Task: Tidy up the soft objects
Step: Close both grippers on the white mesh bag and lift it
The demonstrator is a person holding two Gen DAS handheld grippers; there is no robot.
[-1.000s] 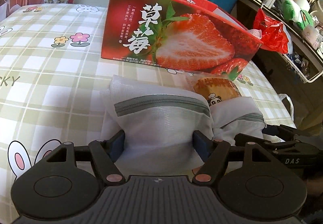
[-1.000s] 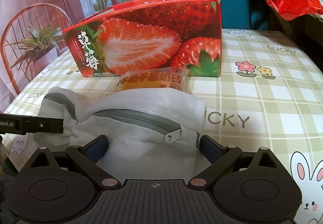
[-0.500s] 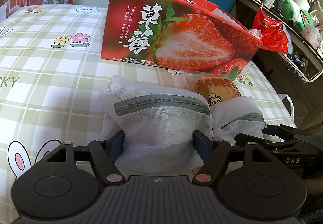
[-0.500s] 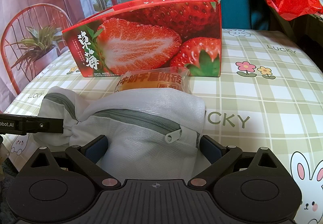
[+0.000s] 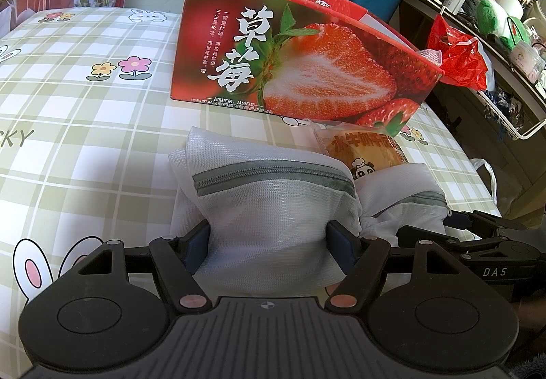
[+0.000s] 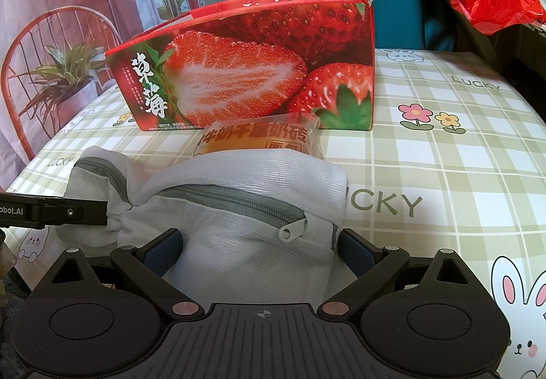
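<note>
A white mesh zip bag (image 5: 273, 205) lies on the checked tablecloth, its grey zipper (image 5: 273, 174) facing up. My left gripper (image 5: 269, 242) is shut on the bag's left part. My right gripper (image 6: 259, 249) is shut on the bag's right part (image 6: 252, 225), near the zipper pull (image 6: 291, 230). A wrapped bread bun (image 5: 365, 150) lies just behind the bag, partly covered by its edge; it also shows in the right wrist view (image 6: 259, 138). Each gripper shows at the edge of the other's view.
A red strawberry-print box (image 5: 300, 65) stands open-topped behind the bun, also in the right wrist view (image 6: 252, 71). A red plastic bag (image 5: 457, 58) hangs at a cluttered shelf on the right. The tablecloth (image 6: 443, 157) stretches out on both sides.
</note>
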